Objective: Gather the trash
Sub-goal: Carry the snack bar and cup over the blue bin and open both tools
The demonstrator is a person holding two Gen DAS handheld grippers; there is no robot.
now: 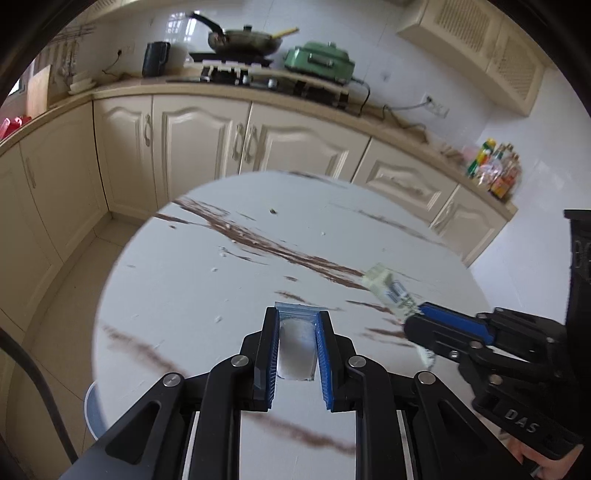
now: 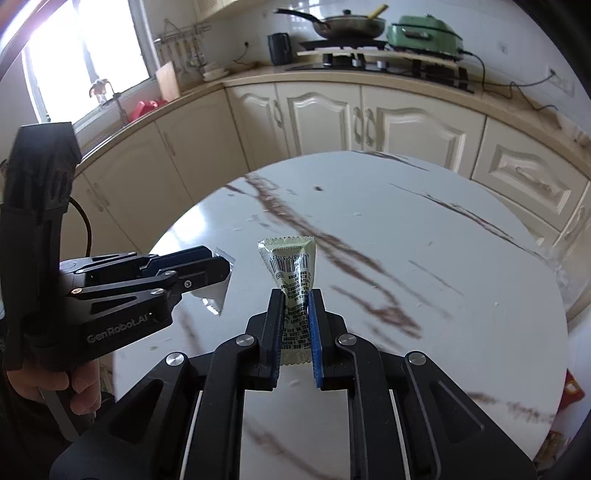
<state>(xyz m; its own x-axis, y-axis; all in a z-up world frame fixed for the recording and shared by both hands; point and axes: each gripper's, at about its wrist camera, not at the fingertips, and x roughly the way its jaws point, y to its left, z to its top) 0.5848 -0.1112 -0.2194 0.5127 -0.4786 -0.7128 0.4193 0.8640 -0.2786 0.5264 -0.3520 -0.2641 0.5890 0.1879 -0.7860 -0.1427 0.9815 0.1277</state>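
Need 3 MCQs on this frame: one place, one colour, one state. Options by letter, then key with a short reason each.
1. Where is the frying pan?
A on the stove
B on the round table
C on the floor

2. What colour is the cooker beside the pan?
A red
B green
C black

3. What do the right tongs hold?
A nothing
B a spoon
C a barcoded wrapper

Answers:
1 A, it sits on the burner at the back counter.
2 B, its lid and body are pale green.
3 C, both pads pinch the wrapper.

Blurred bottles (image 1: 496, 171) at the counter's end; clear wrapper (image 1: 297, 341) largely hidden between left jaws
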